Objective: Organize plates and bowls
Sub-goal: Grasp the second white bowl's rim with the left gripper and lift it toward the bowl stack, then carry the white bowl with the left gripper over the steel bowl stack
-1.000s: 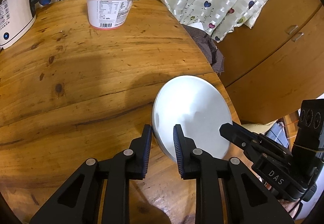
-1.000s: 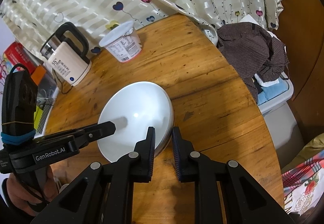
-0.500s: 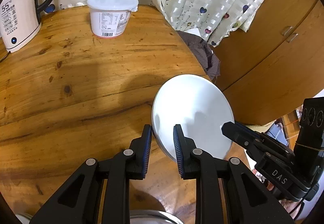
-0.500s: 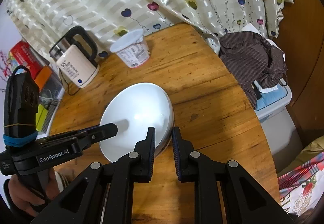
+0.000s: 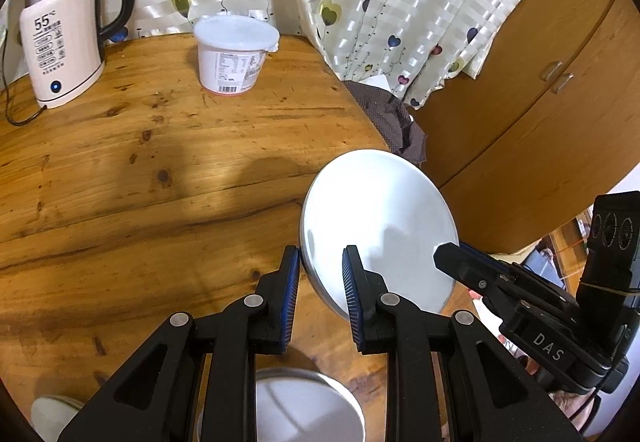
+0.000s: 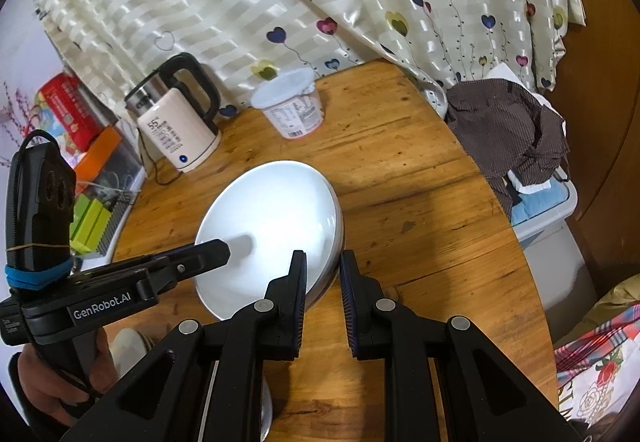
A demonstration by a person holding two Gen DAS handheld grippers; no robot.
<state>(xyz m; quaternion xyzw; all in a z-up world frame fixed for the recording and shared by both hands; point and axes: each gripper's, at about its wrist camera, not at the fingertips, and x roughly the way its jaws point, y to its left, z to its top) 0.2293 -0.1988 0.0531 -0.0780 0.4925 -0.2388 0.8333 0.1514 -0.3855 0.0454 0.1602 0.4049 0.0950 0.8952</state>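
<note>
A white deep plate point(image 5: 380, 230) hangs tilted above the round wooden table point(image 5: 160, 182), held at two opposite edges. My left gripper point(image 5: 320, 264) is shut on its near left rim. My right gripper point(image 5: 446, 256) comes in from the right and clamps the other edge. In the right wrist view the same plate point(image 6: 272, 226) shows its hollow side, with the right gripper point(image 6: 323, 262) shut on its near rim and the left gripper point(image 6: 218, 252) reaching in from the left. A hand point(image 6: 44, 382) holds that left gripper. Below the fingers a metal-rimmed dish point(image 5: 304, 406) lies on the table.
A cream electric kettle point(image 5: 60, 42) and a lidded white tub point(image 5: 234, 54) stand at the table's far side by the heart-print curtain point(image 5: 400, 2). A small white bowl point(image 6: 128, 346) sits near the front left. Brown cloth point(image 6: 504, 122) lies on a plastic box off the right edge, by a wooden cabinet point(image 5: 540, 122).
Both grippers have risen and drawn back with the plate between them. The kettle has come fully into view, and the dish on the table has appeared under the fingers.
</note>
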